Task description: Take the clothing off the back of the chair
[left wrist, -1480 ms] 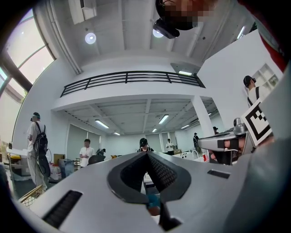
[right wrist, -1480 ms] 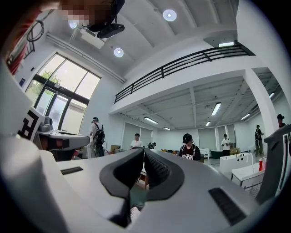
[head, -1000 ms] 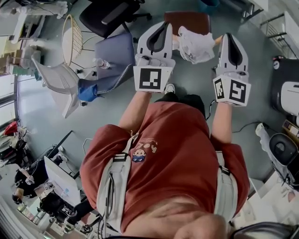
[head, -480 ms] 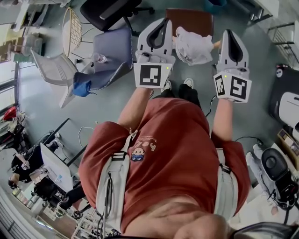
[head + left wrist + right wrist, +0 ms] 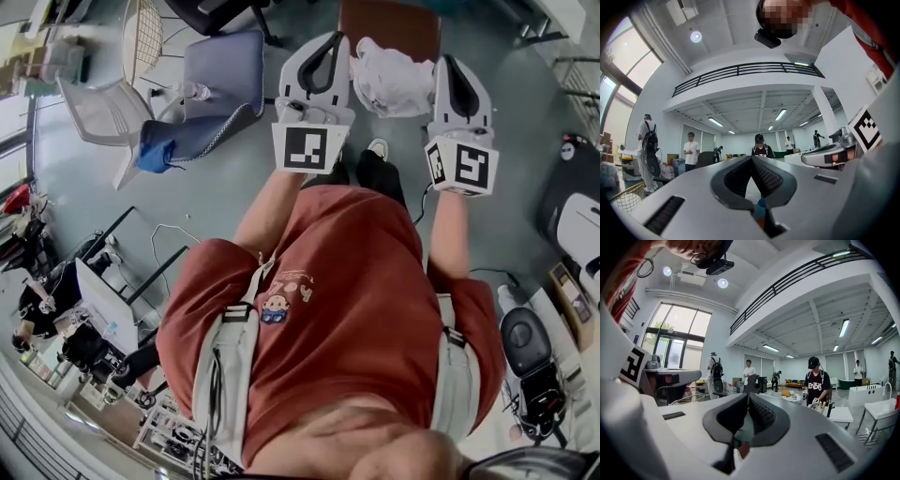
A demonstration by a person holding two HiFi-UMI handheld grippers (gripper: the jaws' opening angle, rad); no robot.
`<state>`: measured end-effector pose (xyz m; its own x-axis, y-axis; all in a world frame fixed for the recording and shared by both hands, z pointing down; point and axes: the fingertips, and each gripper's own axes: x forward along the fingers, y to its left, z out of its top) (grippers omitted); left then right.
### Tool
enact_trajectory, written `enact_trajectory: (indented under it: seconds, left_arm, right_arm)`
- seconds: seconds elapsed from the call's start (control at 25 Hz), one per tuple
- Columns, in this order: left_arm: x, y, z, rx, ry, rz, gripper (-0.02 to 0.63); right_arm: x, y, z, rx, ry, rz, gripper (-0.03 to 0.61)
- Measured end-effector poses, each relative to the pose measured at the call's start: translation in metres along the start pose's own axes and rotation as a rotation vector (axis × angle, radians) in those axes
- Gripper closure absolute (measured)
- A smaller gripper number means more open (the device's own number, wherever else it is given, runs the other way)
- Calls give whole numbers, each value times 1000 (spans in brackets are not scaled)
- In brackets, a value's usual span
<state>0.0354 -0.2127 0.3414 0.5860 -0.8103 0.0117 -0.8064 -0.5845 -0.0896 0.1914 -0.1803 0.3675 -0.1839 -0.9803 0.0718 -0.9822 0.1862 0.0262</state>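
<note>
A white garment (image 5: pixel 392 82) lies bunched on a brown chair (image 5: pixel 394 28) at the top of the head view. My left gripper (image 5: pixel 328 42) is held level just left of it. My right gripper (image 5: pixel 448 64) is level just right of it, so the garment sits between the two. Neither touches it. Both gripper views show the jaws closed tip to tip with nothing between them, left gripper (image 5: pixel 751 158) and right gripper (image 5: pixel 749 395). The garment does not show in either gripper view.
A blue-grey office chair (image 5: pixel 225 80) with a blue cloth (image 5: pixel 155 155) stands to the left, with a white mesh chair (image 5: pixel 103 108) beside it. Black equipment (image 5: pixel 572 206) stands on the right. People stand in the hall ahead (image 5: pixel 816 380).
Both grippers have moved forward and lower, and the chair with the white garment now sits closer between them. The jaws stayed shut.
</note>
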Motion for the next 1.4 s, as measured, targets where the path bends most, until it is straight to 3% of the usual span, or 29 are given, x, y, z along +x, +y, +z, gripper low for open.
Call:
enact_trajectory:
  seconds: [0.4,0.64,0.92,1.16,1.4]
  left_arm:
    - [-5,-7,-57,-23,84,27,600]
    - [-8,-8,-77,-38,129,51,600]
    - [-12,-1,-99,-54,181,95,600]
    - [-15,4,-115,-72,218,131,600]
    - [-15,10,-130,-86,243,147,600]
  right_arm:
    - [15,14,-91,-6,215,111,537]
    - [23,22,-144,-33,337,197,457]
    - [34,45,-222,-94,545,366,312]
    - [32,59,-281,-248,715,519,249]
    - [33,67,-330,-428,861,645,233]
